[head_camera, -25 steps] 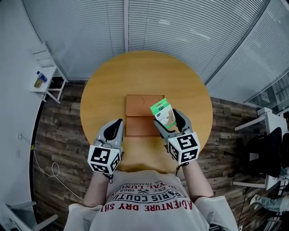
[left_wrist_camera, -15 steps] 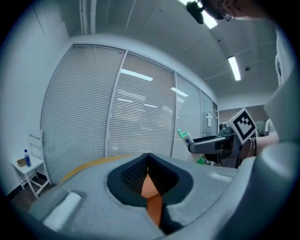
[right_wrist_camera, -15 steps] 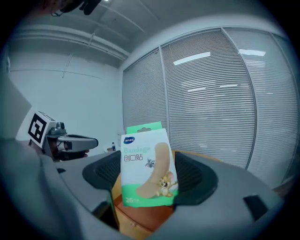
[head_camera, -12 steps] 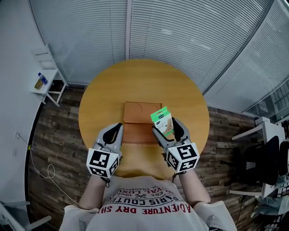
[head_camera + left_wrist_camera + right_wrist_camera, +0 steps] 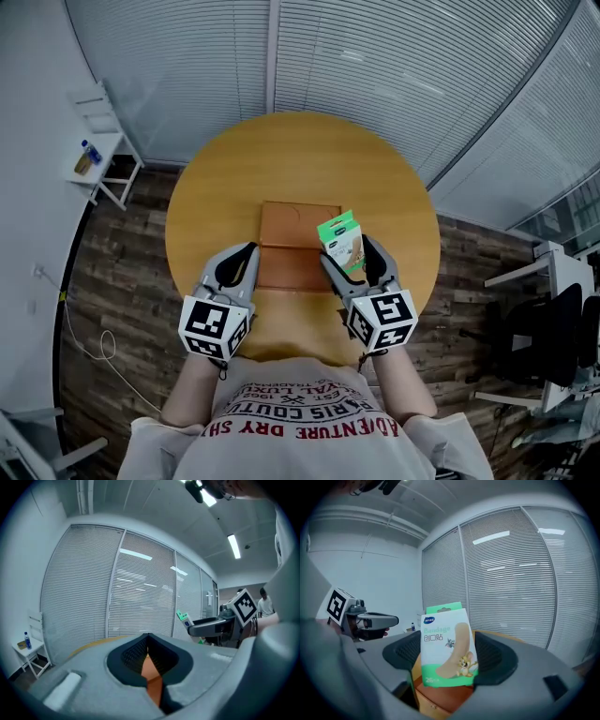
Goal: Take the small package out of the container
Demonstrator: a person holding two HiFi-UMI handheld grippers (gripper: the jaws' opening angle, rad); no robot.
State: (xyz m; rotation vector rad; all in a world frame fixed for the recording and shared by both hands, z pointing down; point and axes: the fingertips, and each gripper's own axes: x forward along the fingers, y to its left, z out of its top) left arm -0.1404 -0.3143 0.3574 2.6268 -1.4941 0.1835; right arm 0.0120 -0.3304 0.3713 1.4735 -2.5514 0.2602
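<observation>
Round wooden worktop (image 5: 300,159) on plank floor (image 5: 122,272); slatted blinds (image 5: 375,66) behind; far left, white stand (image 5: 105,150) carrying a bottle (image 5: 85,159).

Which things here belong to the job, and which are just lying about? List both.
Job: bandage package; right gripper, shut on it; brown container.
Lying about: white stand; bottle; black chair.

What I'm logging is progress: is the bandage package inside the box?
Out: the right gripper holds the package up, clear of the box.
</observation>
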